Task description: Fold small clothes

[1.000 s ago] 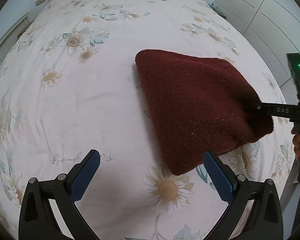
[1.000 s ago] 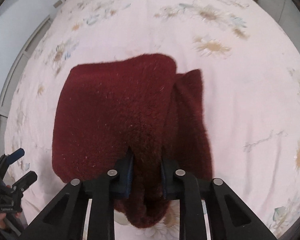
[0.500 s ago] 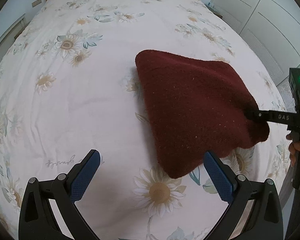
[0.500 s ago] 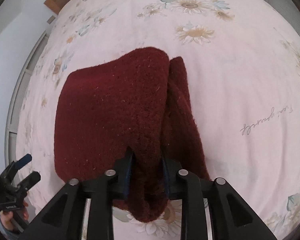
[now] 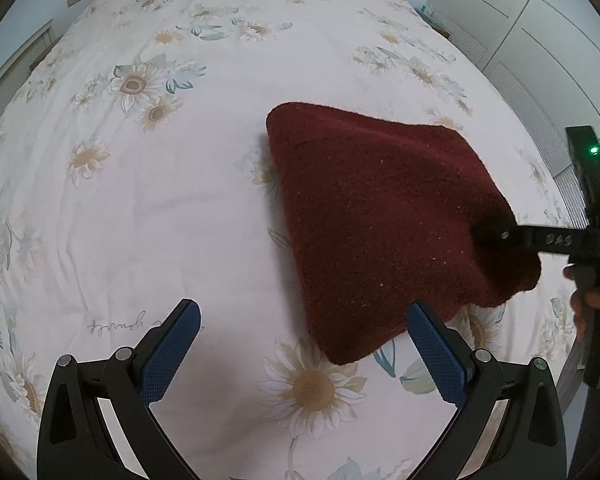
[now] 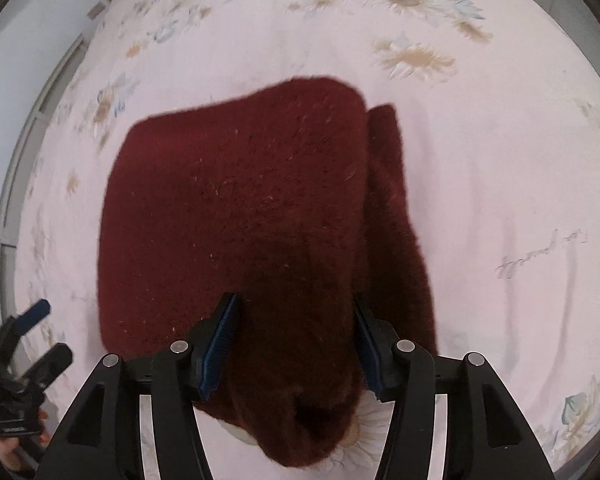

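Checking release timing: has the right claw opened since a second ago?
Yes. The right claw has just been opening; its pads now stand off the folded cloth still between them.

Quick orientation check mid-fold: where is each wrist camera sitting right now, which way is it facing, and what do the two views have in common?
Left wrist view: rides the left claw, tilted steeply down at the floral bedspread; its open blue pads frame bare sheet, the maroon knit lying to the right.
Right wrist view: rides the right claw, facing down over the knit; its jaws have just been opening, with the fabric bunched between them.
Shared: the knit and bedspread, and each view catches the other claw at its edge.
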A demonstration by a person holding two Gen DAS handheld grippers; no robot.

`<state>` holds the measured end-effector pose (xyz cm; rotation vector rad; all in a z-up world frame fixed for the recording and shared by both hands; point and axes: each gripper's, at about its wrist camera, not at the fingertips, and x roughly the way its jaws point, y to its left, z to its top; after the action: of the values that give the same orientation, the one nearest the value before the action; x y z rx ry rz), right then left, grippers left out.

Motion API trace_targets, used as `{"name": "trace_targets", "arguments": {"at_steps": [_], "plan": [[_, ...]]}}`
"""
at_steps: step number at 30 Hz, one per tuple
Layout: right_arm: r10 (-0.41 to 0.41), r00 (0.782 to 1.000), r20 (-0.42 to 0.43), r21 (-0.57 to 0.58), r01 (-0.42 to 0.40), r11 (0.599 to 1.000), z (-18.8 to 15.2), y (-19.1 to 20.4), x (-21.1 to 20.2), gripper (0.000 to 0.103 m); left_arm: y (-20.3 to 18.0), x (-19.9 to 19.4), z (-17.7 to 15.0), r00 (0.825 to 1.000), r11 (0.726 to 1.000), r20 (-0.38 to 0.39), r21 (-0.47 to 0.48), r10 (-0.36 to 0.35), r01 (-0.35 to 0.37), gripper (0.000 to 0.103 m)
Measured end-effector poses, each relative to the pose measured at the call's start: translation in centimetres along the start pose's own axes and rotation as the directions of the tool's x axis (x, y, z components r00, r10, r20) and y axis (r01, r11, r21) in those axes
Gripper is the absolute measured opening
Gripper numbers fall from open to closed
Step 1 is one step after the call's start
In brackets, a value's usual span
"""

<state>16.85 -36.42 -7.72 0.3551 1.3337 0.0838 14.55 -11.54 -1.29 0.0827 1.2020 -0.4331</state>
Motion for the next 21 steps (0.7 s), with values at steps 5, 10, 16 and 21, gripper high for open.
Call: {"name": "trace_targets", "arguments": {"at_steps": [5, 10, 16, 21], "plan": [[0.021, 0.998, 0.051, -0.026, -0.020, 0.999, -0.6, -0.4, -0.7, 0.021, 0.2, 0.5, -0.1, 1.000, 1.000, -0.023, 0.006, 0.010, -0.010, 0.102], [0.005, 0.991, 0.130, -0.014, -0.003, 1.000, -0.8, -2.5, -3.6, 0.017, -0.3, 0.2, 0.0, 1.000, 1.000, -0.016, 0.013, -0.006, 0.007, 0.102], [-0.026, 0.989, 0.149, -0.005, 0.027, 1.000, -1.7, -4.4, -4.7, 0.017, -0.9, 0.2, 0.2, 1.000, 1.000, -0.011, 0.015, -0.020, 0.020, 0.102], [-0.044, 0.993, 0.106, 0.028, 0.042, 0.999, -2.6, -5.1, -1.4, 0.026, -1.2, 1.0, 0.2, 0.999, 1.000, -0.028, 0.016, -0.021, 0.022, 0.102]]}}
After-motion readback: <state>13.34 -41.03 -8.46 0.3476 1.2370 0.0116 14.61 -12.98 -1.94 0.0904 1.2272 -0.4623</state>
